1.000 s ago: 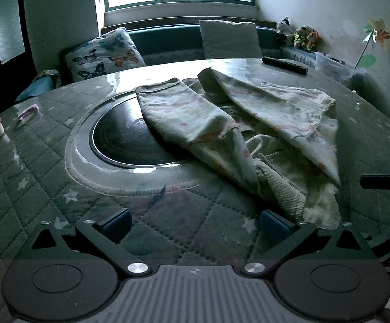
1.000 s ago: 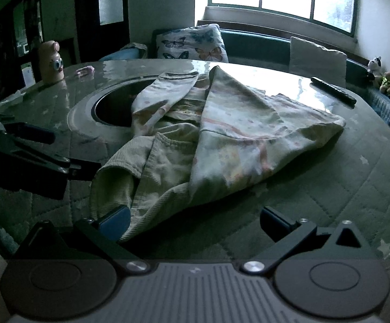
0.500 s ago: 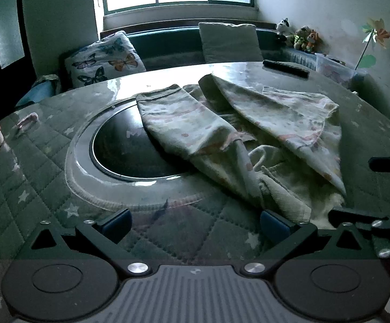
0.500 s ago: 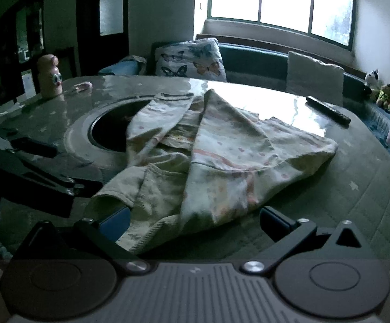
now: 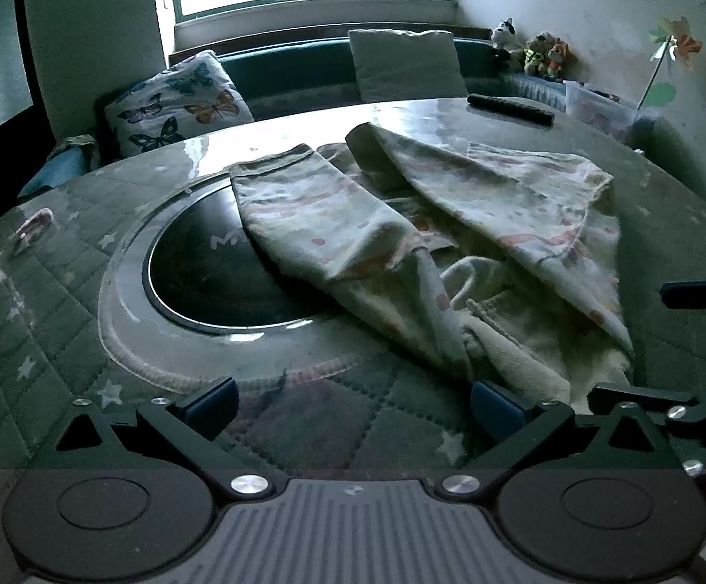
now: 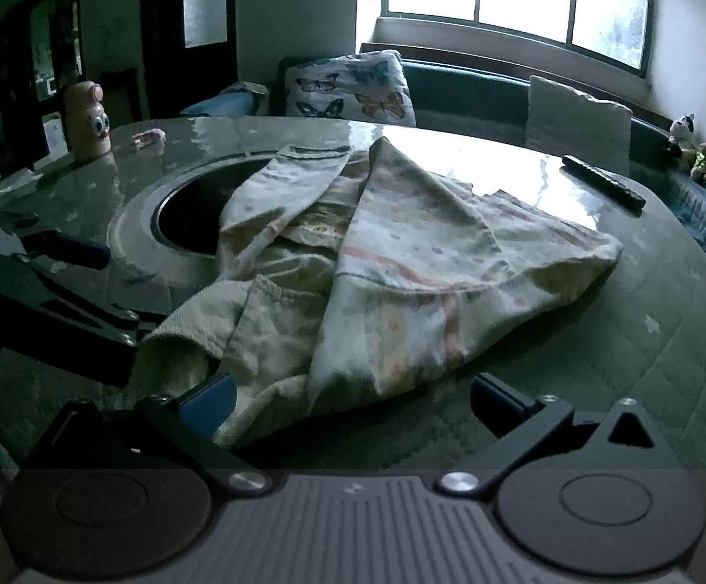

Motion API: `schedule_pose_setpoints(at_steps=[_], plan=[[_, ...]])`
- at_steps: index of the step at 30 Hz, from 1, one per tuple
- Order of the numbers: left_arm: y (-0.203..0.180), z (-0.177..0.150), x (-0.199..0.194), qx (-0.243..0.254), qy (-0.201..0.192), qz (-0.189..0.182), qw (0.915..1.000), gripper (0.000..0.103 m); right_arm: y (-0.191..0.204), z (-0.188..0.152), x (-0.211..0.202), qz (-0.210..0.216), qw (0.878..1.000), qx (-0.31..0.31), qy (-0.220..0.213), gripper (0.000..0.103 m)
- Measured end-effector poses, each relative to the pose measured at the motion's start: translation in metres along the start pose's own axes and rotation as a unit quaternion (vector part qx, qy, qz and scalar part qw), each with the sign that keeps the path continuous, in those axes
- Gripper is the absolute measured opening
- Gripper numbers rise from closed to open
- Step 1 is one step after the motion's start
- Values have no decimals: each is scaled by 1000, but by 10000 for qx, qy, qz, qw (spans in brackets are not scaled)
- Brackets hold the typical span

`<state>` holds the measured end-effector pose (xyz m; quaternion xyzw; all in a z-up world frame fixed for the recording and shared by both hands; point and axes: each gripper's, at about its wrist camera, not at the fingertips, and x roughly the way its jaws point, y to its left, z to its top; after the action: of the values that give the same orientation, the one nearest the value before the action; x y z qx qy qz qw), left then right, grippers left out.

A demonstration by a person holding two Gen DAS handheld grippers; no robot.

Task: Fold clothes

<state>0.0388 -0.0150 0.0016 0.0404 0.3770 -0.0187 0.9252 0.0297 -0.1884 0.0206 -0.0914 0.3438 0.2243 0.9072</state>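
A pale, pink-patterned garment (image 5: 401,224) lies crumpled on a round table, partly over a dark inset disc (image 5: 216,272). It also shows in the right wrist view (image 6: 401,282). My left gripper (image 5: 353,401) is open just in front of the garment's ribbed hem, its right fingertip (image 5: 494,406) at the cloth edge. My right gripper (image 6: 350,399) is open at the hem, its left fingertip (image 6: 207,401) against the cloth. Each gripper shows in the other's view, the right one (image 5: 684,340) at the right edge and the left one (image 6: 51,292) at the left.
The table has a quilted green star cover (image 5: 51,321) under glass. A black remote (image 5: 509,108) lies at the far side. A pink figurine (image 6: 85,117) and a small pink item (image 6: 151,137) sit far left. A bench with cushions (image 5: 177,102) runs behind.
Both grippers have drawn back and come lower toward the garment's near hem. The garment has not moved. Both stay open.
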Motion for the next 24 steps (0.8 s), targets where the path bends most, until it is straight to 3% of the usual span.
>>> schedule_pose_setpoints(at_steps=[12, 17, 19, 24], plan=[[8, 36, 16, 48, -167, 86, 9998, 102, -26, 42, 11, -66, 9996, 119, -258, 103], [7, 54, 29, 126, -198, 54, 9997, 94, -42, 68, 29, -112, 9990, 273, -334, 101], [4, 60, 34, 170, -220, 11, 9996, 89, -48, 80, 42, -94, 9988, 364, -306, 94], [-1, 72, 47, 300, -241, -83, 9992, 81, -58, 108, 76, 69, 9983, 537, -216, 87]])
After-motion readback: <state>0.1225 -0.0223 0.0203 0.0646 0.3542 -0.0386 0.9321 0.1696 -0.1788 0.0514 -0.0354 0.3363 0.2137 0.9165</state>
